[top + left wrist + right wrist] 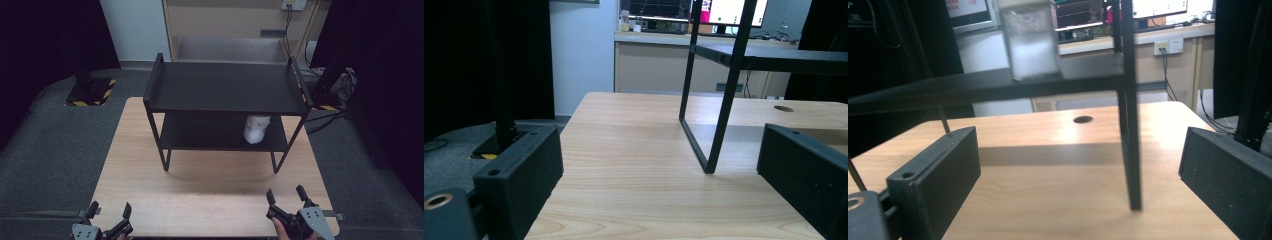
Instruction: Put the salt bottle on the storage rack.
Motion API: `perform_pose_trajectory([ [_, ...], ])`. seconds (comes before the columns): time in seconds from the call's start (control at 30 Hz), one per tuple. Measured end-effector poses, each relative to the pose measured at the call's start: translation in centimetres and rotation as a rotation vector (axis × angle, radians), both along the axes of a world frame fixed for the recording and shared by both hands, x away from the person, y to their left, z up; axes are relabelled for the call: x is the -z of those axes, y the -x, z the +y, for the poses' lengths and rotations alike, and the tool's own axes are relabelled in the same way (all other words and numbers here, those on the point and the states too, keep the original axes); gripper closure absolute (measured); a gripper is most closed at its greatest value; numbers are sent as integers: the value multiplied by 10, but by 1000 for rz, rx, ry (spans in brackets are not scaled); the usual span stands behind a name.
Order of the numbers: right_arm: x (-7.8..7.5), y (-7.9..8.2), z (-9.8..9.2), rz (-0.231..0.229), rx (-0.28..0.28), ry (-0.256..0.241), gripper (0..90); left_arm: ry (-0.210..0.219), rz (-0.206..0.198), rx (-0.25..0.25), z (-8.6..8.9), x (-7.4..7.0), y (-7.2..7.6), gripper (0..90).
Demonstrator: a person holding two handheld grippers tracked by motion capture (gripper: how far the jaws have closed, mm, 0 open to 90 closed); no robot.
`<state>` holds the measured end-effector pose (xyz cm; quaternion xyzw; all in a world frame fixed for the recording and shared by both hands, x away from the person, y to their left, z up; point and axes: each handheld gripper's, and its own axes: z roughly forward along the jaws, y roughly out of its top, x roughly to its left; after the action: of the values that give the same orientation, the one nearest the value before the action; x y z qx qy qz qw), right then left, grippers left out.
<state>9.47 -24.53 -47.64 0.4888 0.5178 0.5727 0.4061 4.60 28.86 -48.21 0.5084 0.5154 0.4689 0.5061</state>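
White plastic jar [256, 128] on lower tier of black two-tier shelf rack [225, 95], towards its right end, upright, pale and faintly translucent, grey print on its side; standing on wooden desk [150, 185]. Left hand-held gripper [108, 218] and right hand-held gripper [287, 197] at near desk edge, both spread wide, holding nothing. Probably start of a reach; next move likely right gripper forward under upper tier, clear of front leg

black tools [287, 196], seemingly grey-plated
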Motion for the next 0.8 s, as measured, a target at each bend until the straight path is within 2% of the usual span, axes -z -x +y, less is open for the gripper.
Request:
perform_pose_trajectory([
  [0.23, 11, 10, -17, -1, 5, 21, 36, -8, -3, -1, -1, -2, -5, 35],
  [0.63, 23, 17, -36, -25, 33, -2, 48, -13, -6, -7, -1, -5, -7, 35],
  [0.8, 27, 19, -41, -23, 25, -11, 53, -11, -3, -14, -1, -4, -7, 35],
])
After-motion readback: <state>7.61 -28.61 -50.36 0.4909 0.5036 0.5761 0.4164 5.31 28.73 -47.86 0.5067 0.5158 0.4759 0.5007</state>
